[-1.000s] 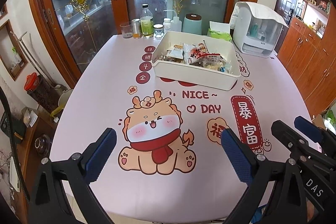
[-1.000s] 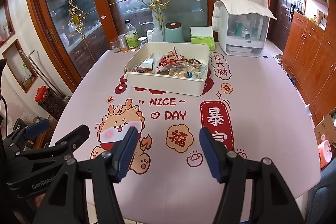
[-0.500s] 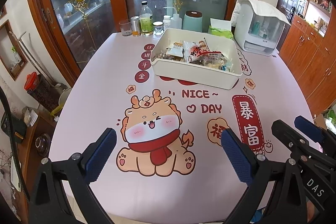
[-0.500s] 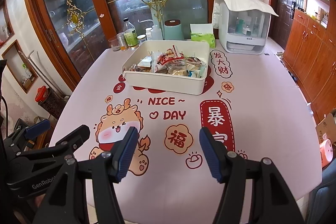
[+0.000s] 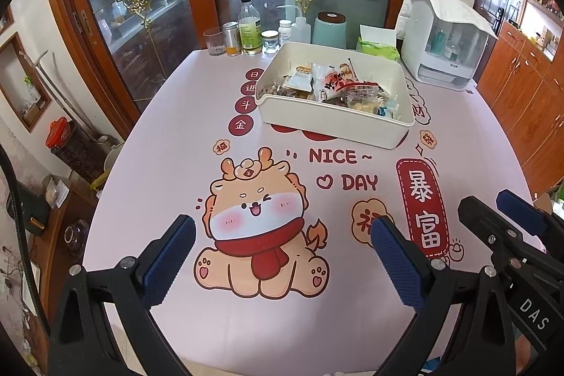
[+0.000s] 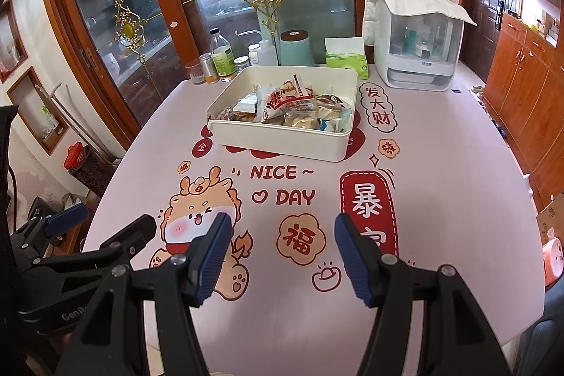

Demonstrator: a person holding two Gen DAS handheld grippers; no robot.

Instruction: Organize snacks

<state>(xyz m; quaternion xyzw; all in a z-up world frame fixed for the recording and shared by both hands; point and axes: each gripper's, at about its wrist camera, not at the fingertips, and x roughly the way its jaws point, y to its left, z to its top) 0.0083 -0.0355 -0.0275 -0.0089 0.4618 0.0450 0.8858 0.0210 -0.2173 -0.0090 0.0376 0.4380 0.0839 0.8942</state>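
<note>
The left gripper (image 5: pixel 282 252) and right gripper (image 6: pixel 282 252) both hang with jaws apart and nothing between them, over the smooth pink table cover (image 6: pixel 440 199). At 12 o'clock sits the hard white bin (image 6: pixel 282 140), full of snack packs (image 6: pixel 289 104). They look light, crinkly and slippery, so pinch one by its flat sealed edge, gently, since the food inside may crush

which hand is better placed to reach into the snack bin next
Marginally the right hand-held gripper: the white bin of snack packets sits almost straight ahead of it. From the left hand-held gripper the bin lies off to the right. Both are open, empty and well short of it.
</note>
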